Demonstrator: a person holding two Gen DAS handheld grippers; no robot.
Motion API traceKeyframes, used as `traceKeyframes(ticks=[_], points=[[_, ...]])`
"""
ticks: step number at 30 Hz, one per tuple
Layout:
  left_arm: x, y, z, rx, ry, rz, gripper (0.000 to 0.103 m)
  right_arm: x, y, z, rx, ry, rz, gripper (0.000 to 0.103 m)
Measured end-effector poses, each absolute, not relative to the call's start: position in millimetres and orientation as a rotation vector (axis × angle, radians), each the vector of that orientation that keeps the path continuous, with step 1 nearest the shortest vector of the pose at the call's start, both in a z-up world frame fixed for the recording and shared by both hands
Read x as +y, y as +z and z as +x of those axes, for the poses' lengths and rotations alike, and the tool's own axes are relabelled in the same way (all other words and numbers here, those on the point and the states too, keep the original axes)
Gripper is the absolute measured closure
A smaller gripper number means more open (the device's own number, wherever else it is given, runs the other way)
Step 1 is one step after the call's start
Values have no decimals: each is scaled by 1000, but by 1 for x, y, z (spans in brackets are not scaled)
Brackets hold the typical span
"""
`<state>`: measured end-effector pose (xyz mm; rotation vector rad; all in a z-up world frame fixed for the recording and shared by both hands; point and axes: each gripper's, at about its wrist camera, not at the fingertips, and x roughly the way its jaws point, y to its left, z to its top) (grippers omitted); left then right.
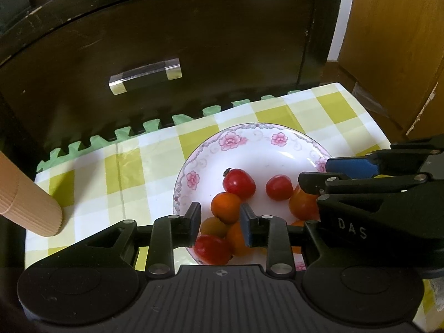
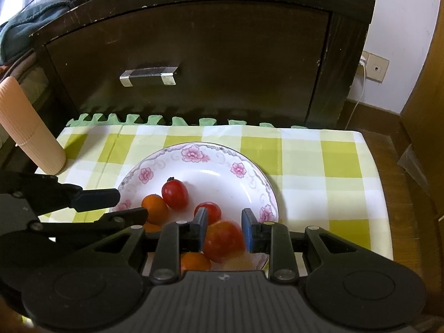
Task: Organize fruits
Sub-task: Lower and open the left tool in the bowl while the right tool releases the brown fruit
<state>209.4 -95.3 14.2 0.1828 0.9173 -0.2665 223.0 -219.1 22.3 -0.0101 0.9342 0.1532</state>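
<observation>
Over the white floral-rimmed china plate (image 2: 244, 177), the right gripper (image 2: 224, 231) is pinching a large red-orange tomato (image 2: 223, 240); the left gripper (image 1: 220, 223) is hovering, jaws spread, above small orange tomatoes (image 1: 225, 207).

On the counter (image 1: 327, 116) stood one flowered plate (image 1: 258, 149) and one ribbed beige cup (image 1: 30, 205). The left wrist view showed three red tomatoes, at (image 1: 239, 183), (image 1: 279, 187) and (image 1: 212, 249), among at least four orange ones, such as (image 1: 225, 207); more lay partly hidden. Two grippers, left (image 1: 220, 222) and right (image 2: 224, 229), were over the plate. One dark cabinet (image 1: 166, 41) carried one handle (image 1: 145, 76).
</observation>
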Motion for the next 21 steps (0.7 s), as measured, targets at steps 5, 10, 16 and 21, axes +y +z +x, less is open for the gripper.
traceKeyframes(ticks=[5,10,16,21], points=[[-94,16,208,911,-261,179,62,-220,26,222,928,154,-1,76],[-94,19,205,902,-261,181,55,-223,30,220,921,145,7,75],[-92,23,197,890,-248,180,42,-226,37,211,908,129,17,72],[-88,30,186,868,-231,168,31,-228,43,198,901,119,18,72]])
